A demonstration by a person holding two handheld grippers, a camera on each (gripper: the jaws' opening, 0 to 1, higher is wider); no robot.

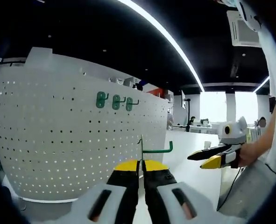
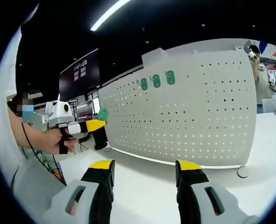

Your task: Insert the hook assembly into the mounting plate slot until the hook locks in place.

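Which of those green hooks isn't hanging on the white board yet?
The green hook pinched in the left gripper, held in front of the pegboard. The other three hooks already hang in a row near its top.

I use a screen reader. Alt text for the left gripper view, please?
The left gripper, shut on a green hook, faces a white pegboard already bearing three green hooks. The right gripper is at right.

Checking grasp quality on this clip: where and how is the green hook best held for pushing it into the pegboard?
By its flat upright back plate, as the left gripper holds the green hook now, gripped from below. The curved arm sticks out sideways, free of the jaws and the pegboard.
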